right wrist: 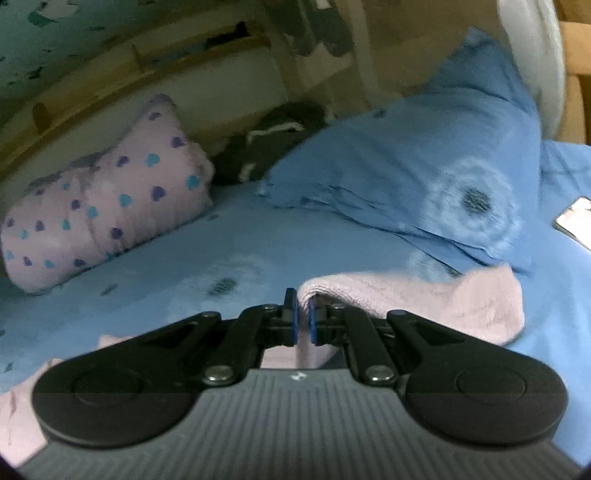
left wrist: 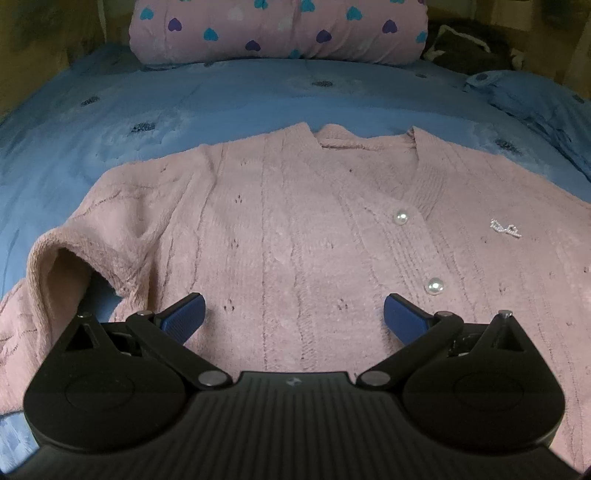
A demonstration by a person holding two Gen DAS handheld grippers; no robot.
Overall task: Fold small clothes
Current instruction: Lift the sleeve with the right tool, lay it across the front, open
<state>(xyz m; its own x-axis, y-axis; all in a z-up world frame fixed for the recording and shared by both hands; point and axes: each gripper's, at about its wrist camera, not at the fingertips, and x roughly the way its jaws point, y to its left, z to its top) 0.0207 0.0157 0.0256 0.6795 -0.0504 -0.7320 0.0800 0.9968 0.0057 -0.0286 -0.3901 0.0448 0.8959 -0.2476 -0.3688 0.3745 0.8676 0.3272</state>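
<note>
A pink knitted cardigan (left wrist: 303, 229) with pearl buttons lies front up on the blue bedsheet (left wrist: 110, 110), its left sleeve folded back at the cuff. My left gripper (left wrist: 294, 314) hovers over the cardigan's lower front, open, with nothing between its blue pads. In the right wrist view my right gripper (right wrist: 303, 317) is shut on a fold of the pink cardigan (right wrist: 424, 295), lifted a little off the sheet; the cloth drapes away to the right.
A pink roll with coloured hearts (left wrist: 280, 29) lies at the head of the bed. A blue pillow (right wrist: 424, 166) and a dark garment (right wrist: 273, 136) are at the back right. A phone (right wrist: 576, 221) rests on the sheet at the right edge.
</note>
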